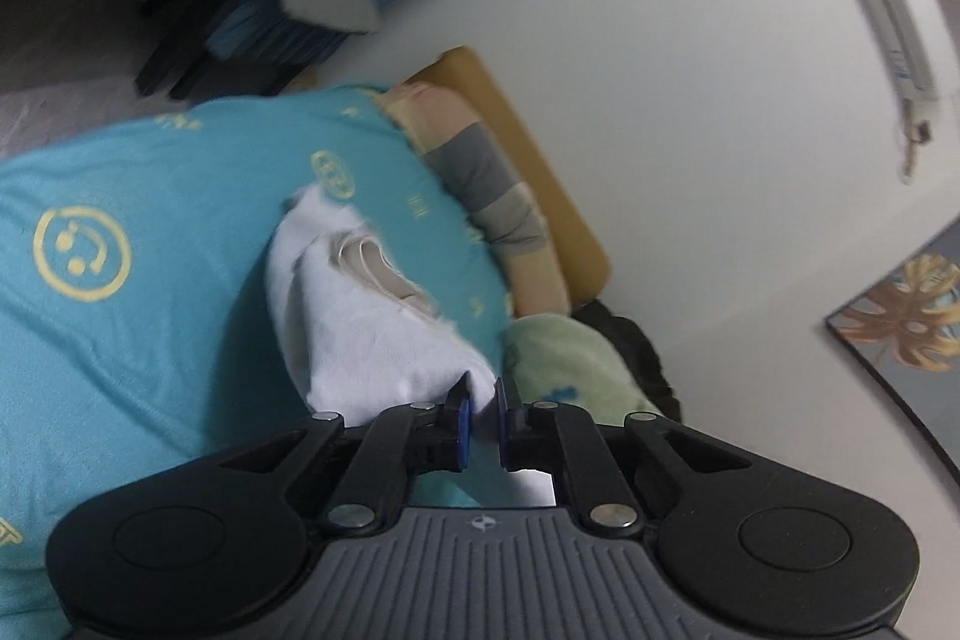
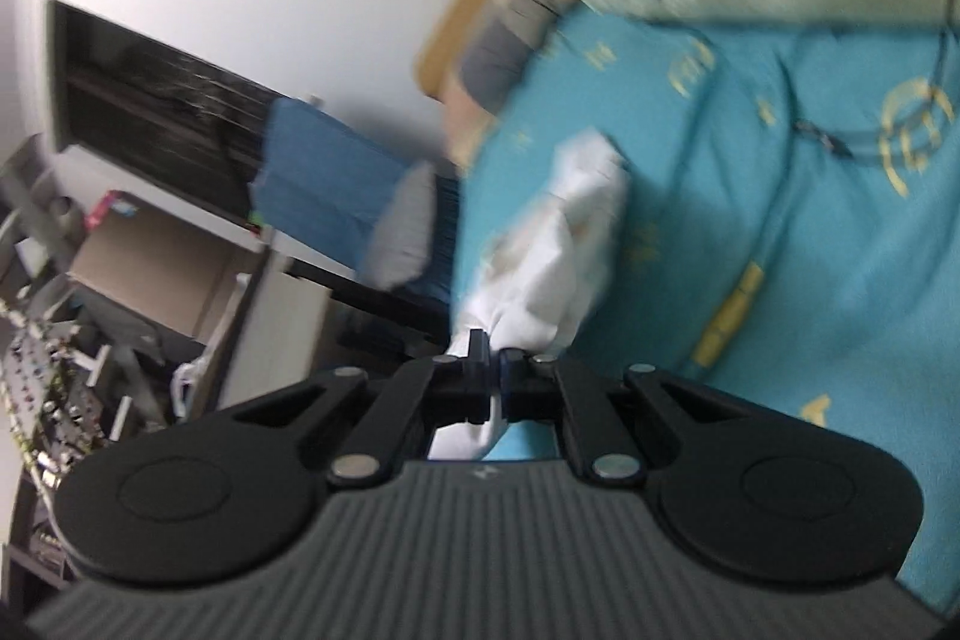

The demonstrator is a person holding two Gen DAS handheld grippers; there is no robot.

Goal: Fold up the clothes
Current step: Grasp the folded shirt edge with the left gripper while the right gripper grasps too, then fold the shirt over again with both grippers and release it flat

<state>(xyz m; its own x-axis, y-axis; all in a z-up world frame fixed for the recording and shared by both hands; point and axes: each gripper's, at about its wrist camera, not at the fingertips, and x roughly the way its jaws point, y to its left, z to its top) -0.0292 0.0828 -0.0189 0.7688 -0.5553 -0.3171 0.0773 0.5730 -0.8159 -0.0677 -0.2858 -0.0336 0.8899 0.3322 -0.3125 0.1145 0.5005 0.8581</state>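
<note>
A white garment (image 1: 360, 322) hangs bunched above the turquoise bedsheet (image 1: 150, 316), held at two ends. My left gripper (image 1: 482, 400) is shut on one corner of it, white cloth pinched between the blue pads. In the right wrist view the same white garment (image 2: 558, 256) stretches away from my right gripper (image 2: 492, 355), which is shut on another bunched edge. A beige inner lining shows through the garment's opening. Both views are blurred by motion.
A pale green pillow (image 1: 564, 364) and a striped grey and beige cushion (image 1: 492, 196) lie at the bed's head by a wooden headboard (image 1: 540, 172). A blue chair (image 2: 336, 196), a cardboard box (image 2: 150, 256) and cluttered shelves stand beside the bed. A cable (image 2: 840, 142) lies on the sheet.
</note>
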